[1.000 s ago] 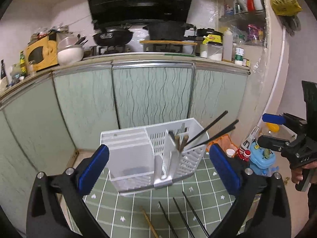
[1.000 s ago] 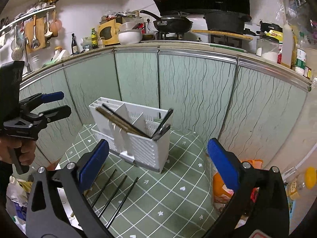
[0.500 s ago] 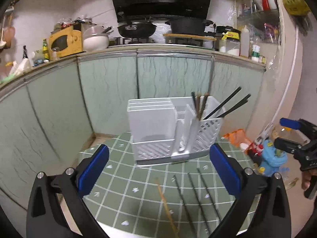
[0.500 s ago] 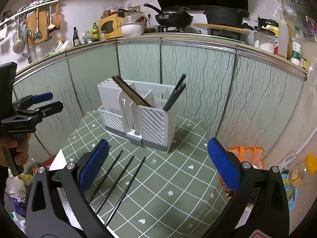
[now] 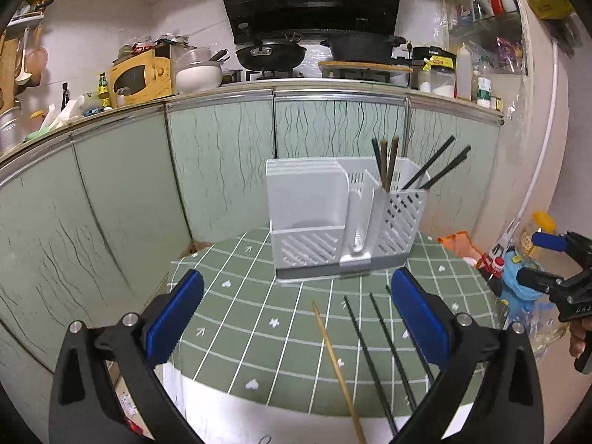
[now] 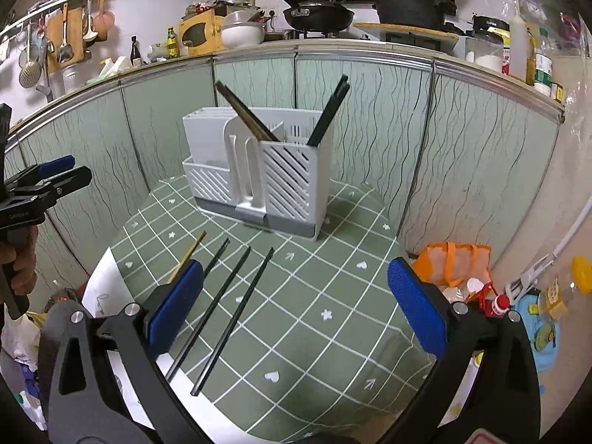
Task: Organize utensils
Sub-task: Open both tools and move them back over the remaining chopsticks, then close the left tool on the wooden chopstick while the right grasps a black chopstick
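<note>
While both grippers, left (image 5: pixel 294 320) and right (image 6: pixel 296 307), gape empty, chopsticks (image 6: pixel 222 301) lie between the right fingers. Rack (image 6: pixel 259 170) stands beyond the fingertips.

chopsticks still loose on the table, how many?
4. One wooden chopstick lies leftmost on the green mat; three black chopsticks lie side by side to its right, all in front of the white holder. Gripper fingers partly cover the outer ones.
</note>
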`<action>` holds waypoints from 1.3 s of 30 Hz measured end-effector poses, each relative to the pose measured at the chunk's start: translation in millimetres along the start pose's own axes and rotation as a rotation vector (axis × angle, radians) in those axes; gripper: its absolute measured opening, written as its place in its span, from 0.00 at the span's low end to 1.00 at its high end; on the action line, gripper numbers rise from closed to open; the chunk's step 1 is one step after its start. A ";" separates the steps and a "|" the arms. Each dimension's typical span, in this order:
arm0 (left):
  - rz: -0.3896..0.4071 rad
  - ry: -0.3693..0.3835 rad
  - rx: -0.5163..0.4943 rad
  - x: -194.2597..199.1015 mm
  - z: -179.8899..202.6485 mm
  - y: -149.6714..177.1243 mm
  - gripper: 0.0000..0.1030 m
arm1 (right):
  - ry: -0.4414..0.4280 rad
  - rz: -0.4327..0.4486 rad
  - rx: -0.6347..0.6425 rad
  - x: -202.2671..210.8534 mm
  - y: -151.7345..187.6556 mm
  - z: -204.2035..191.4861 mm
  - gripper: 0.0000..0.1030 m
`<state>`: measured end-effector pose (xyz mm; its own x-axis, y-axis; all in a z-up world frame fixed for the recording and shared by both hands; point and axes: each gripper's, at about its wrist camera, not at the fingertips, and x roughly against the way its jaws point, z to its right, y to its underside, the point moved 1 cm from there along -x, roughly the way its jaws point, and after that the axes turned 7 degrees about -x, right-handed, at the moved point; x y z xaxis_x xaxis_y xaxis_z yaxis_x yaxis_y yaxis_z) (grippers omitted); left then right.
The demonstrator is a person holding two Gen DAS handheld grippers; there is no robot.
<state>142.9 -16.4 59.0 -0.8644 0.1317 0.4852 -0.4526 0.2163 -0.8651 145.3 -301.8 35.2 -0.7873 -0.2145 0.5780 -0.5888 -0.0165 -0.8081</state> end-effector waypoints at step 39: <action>-0.138 -0.086 0.045 -9.2 26.4 128.7 0.96 | 0.076 -0.076 -0.049 -41.5 113.1 -35.9 0.93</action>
<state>86.8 -15.3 -60.2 -0.8080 0.0203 0.5889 -0.5761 0.1823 -0.7968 104.8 -259.7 -76.1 -0.7507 -0.1400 0.6456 -0.6539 0.0186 -0.7563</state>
